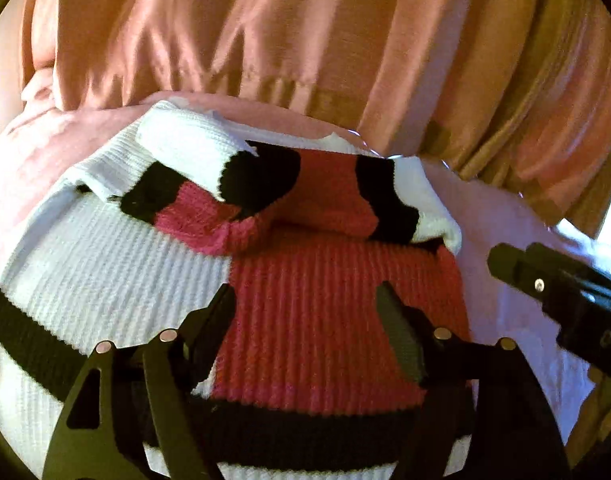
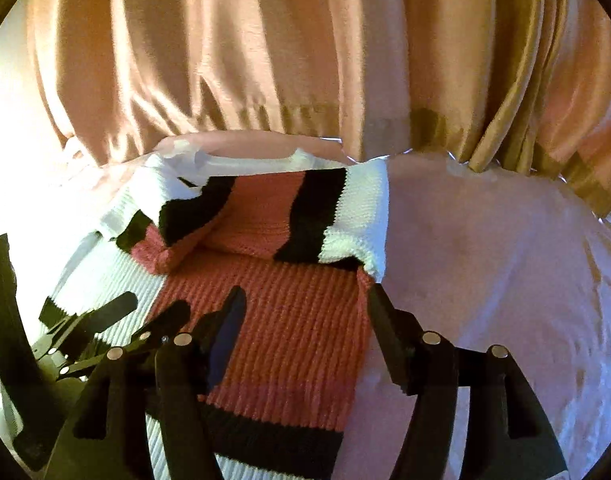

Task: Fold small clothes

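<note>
A small ribbed knit sweater point(image 1: 305, 300) in red, white and black lies on a pink cloth-covered surface point(image 1: 505, 216), both sleeves folded across its upper part. My left gripper point(image 1: 305, 292) is open and empty, hovering over the red panel. In the right wrist view the sweater point(image 2: 289, 304) lies left of centre. My right gripper point(image 2: 303, 292) is open and empty, one finger over the red panel, the other at the sweater's right edge. The right gripper point(image 1: 553, 292) shows at the right of the left wrist view; the left gripper point(image 2: 117, 316) shows at the lower left of the right wrist view.
An orange-pink curtain point(image 1: 305, 40) hangs just behind the surface, its hem point(image 2: 305, 116) touching the far edge. Bare pink cloth point(image 2: 485, 260) stretches to the right of the sweater. Bright light comes in at the far right point(image 1: 609, 224).
</note>
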`<state>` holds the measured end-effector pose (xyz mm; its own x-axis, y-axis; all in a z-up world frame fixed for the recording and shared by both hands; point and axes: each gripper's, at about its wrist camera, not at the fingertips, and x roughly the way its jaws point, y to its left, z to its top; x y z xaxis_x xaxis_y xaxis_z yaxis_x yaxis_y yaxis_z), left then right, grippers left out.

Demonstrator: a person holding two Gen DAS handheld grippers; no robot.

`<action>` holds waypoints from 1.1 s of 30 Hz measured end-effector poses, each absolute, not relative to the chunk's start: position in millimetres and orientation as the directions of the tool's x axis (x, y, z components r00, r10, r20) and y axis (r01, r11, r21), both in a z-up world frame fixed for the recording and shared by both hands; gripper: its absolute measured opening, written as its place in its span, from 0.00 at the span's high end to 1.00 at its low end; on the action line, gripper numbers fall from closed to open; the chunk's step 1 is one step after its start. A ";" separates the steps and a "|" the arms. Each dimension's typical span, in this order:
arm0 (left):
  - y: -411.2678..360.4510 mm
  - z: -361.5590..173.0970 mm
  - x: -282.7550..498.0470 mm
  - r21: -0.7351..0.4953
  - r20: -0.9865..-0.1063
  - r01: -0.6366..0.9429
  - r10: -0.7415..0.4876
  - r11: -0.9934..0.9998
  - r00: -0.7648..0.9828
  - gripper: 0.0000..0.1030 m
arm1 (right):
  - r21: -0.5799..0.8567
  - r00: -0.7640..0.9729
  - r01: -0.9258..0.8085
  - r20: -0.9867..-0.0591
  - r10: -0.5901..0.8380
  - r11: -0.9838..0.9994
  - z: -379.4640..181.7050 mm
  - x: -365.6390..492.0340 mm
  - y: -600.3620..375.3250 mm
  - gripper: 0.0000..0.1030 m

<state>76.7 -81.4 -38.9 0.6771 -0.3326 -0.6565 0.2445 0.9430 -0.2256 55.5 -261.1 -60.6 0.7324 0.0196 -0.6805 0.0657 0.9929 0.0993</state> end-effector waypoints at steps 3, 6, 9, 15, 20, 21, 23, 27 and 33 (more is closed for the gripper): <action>-63.6 -32.8 72.6 -0.211 -0.647 0.229 -0.311 0.950 0.696 0.27 | 0.107 0.733 0.041 -0.679 0.043 0.993 -56.8 54.1 -250.8 0.40; -36.3 -32.3 75.9 -0.250 -0.643 0.202 -0.319 0.947 0.696 0.23 | 0.098 0.743 -0.011 -0.665 0.074 0.995 -47.3 58.8 -233.1 0.40; -0.4 -34.8 84.8 -0.304 -0.650 0.132 -0.306 0.944 0.695 0.22 | 0.093 0.745 -0.070 -0.657 0.114 0.993 -41.5 76.6 -213.2 0.36; 56.9 -44.6 130.1 -0.394 -0.668 -0.026 -0.267 0.919 0.694 0.22 | 0.089 0.705 -0.180 -0.683 0.191 0.980 -45.1 147.1 -156.1 0.34; 76.6 -46.3 160.9 -0.328 -0.676 -0.073 -0.180 0.942 0.715 0.22 | -0.032 0.688 -0.286 -0.703 0.182 0.958 -52.4 205.7 -89.1 0.34; 77.6 -47.0 164.0 -0.321 -0.676 -0.073 -0.175 0.944 0.715 0.22 | -0.043 0.683 -0.290 -0.709 0.176 0.956 -56.7 216.2 -81.0 0.34; 80.7 -50.1 170.3 -0.319 -0.680 -0.072 -0.176 0.945 0.712 0.22 | -0.046 0.656 -0.293 -0.737 0.166 0.955 -70.6 238.7 -69.3 0.36; 83.2 -56.7 177.1 -0.319 -0.687 -0.070 -0.179 0.945 0.705 0.22 | 0.043 0.599 -0.289 -0.771 0.216 0.956 -79.9 262.5 -74.5 0.91; 86.6 -58.0 181.2 -0.324 -0.686 -0.068 -0.185 0.944 0.704 0.22 | 0.326 0.836 -0.172 -0.450 0.313 0.930 4.1 205.7 -184.9 0.91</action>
